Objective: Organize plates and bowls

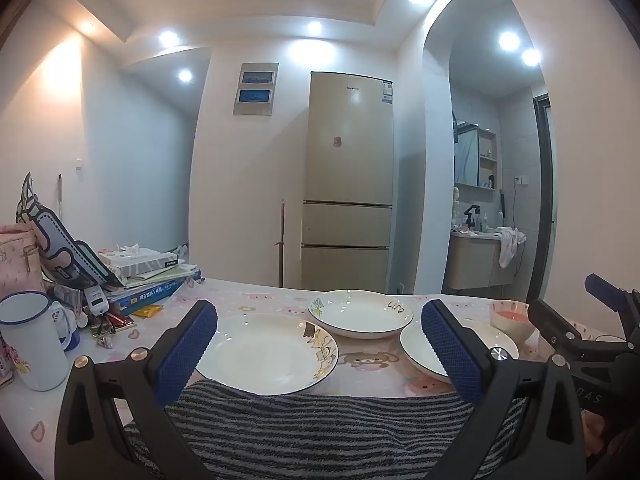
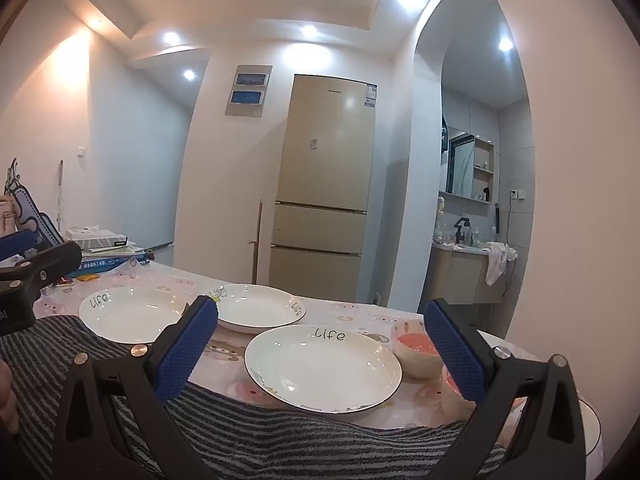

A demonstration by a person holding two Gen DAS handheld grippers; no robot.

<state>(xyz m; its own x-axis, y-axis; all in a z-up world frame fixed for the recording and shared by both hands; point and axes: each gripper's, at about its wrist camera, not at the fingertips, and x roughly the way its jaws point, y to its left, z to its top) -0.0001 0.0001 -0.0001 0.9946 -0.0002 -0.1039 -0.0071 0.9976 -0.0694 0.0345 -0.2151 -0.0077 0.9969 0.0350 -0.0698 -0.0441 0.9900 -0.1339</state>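
Tablecloth [image 2: 344, 312] with three plates [image 2: 322, 366], two bowls [image 2: 416, 350]; both claws [image 2: 320, 350] wide open, empty

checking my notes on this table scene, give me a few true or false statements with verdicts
1. Three white ceramic plates lie on the table. True.
2. The plates are stacked in one pile. False: they lie apart, side by side.
3. The left claw is shut on a plate. False: it is open and holds nothing.
4. The small pink-lined bowl sits beside the nearest plate. True.
5. The right claw is open. True.
6. The white enamel mug stands inside a plate. False: it stands on the table, off to the left.
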